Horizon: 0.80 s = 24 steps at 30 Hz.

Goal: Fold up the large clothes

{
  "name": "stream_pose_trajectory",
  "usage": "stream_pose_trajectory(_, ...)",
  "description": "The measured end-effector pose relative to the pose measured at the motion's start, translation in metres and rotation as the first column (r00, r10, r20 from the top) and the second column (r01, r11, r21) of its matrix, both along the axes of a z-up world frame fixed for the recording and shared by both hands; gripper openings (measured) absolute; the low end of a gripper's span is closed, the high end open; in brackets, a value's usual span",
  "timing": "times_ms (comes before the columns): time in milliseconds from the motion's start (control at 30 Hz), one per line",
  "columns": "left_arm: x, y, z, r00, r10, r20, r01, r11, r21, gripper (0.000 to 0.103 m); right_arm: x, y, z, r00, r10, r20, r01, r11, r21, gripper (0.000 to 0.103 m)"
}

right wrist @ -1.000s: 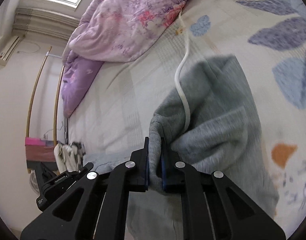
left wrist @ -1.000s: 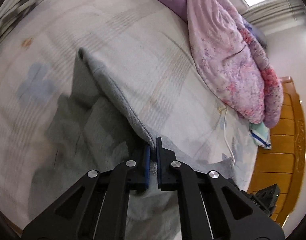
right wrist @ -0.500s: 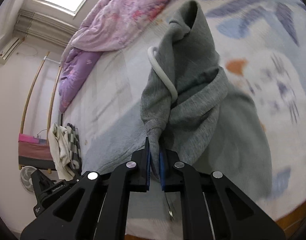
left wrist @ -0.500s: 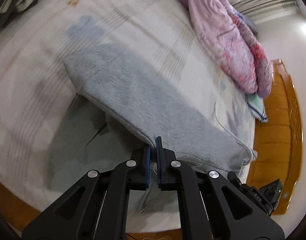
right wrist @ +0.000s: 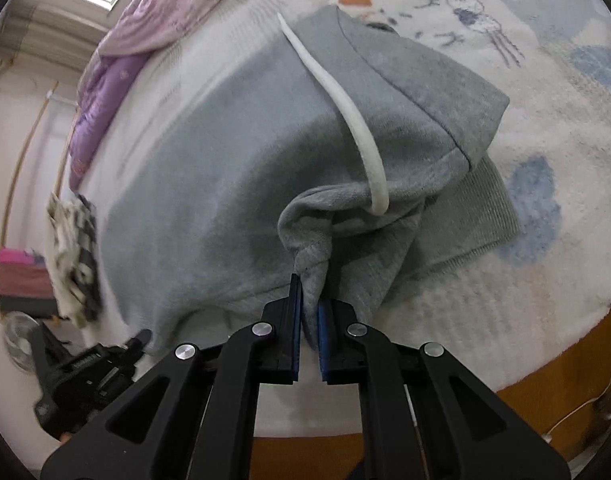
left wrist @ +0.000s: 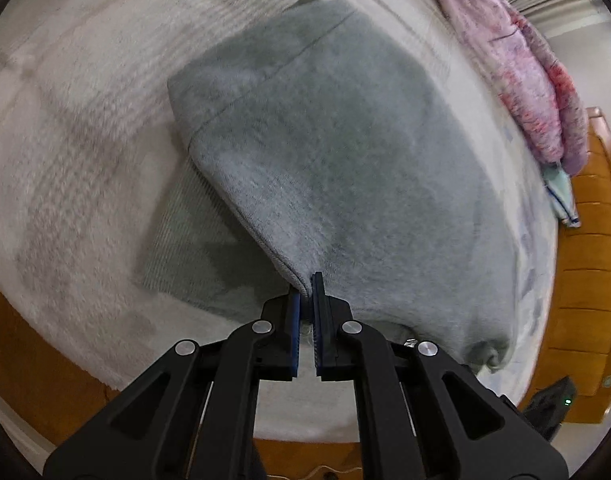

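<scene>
A grey sweatshirt (left wrist: 345,152) is spread on the bed (left wrist: 73,168), its edge clamped by the left gripper (left wrist: 307,284) and the right gripper (right wrist: 309,292). A white drawstring (right wrist: 345,112) is seen only in the right view.

Right gripper (right wrist: 307,292): clamped on a bunched fold of grey sweatshirt (right wrist: 209,184)
Drawcord (right wrist: 345,108): white, draped across sweatshirt
Surface: patterned bedsheet (right wrist: 545,128)
</scene>
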<state>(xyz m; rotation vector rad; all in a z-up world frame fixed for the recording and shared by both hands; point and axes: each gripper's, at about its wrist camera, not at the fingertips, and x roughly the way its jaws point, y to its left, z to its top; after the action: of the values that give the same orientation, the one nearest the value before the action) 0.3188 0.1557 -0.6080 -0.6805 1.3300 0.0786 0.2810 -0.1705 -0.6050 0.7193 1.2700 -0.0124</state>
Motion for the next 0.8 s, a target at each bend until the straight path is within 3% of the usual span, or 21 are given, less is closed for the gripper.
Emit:
stream_pose_trajectory(167,-0.005,-0.008,-0.003,1.0,-0.008,0.025,0.007,0.999,0.039,0.005,-0.009,0.003,-0.011,0.999,0.036,-0.009,-0.036,0.999,-0.018,0.005)
stream_pose_trajectory(400,-0.008,-0.01,0.053,0.984,-0.052,0.172,0.04,0.997,0.071,0.009,-0.003,0.0,0.06,0.99,0.084,0.112,-0.068,0.987,-0.145,0.011)
stream_pose_trajectory(533,0.017,-0.019,0.079,0.959,-0.13,0.252,0.097,0.986,0.138,0.009,0.031,-0.008,0.076,0.972,0.124,0.199,-0.079,0.973,-0.219,0.01)
stream_pose_trajectory(633,0.039,-0.01,0.085,0.963,-0.062,0.261,0.032,0.993,0.116,0.009,0.063,-0.019,0.057,0.976,0.126,0.18,-0.079,0.965,-0.251,0.01)
stream_pose_trajectory(700,0.032,0.0,0.09,0.96,0.003,0.281,-0.033,0.994,0.101,0.019,0.072,-0.029,0.03,0.985,0.133,0.11,-0.099,0.958,-0.27,0.01)
stream_pose_trajectory(767,0.019,0.009,0.081,0.974,0.047,0.22,-0.075,0.99,0.122,0.021,0.063,-0.04,-0.009,0.993,0.116,0.002,-0.112,0.961,-0.251,0.003)
stream_pose_trajectory(800,0.013,0.011,0.077,0.98,0.057,0.189,-0.083,0.988,0.133,0.021,0.053,-0.045,-0.018,0.996,0.092,0.001,-0.089,0.972,-0.215,0.0)
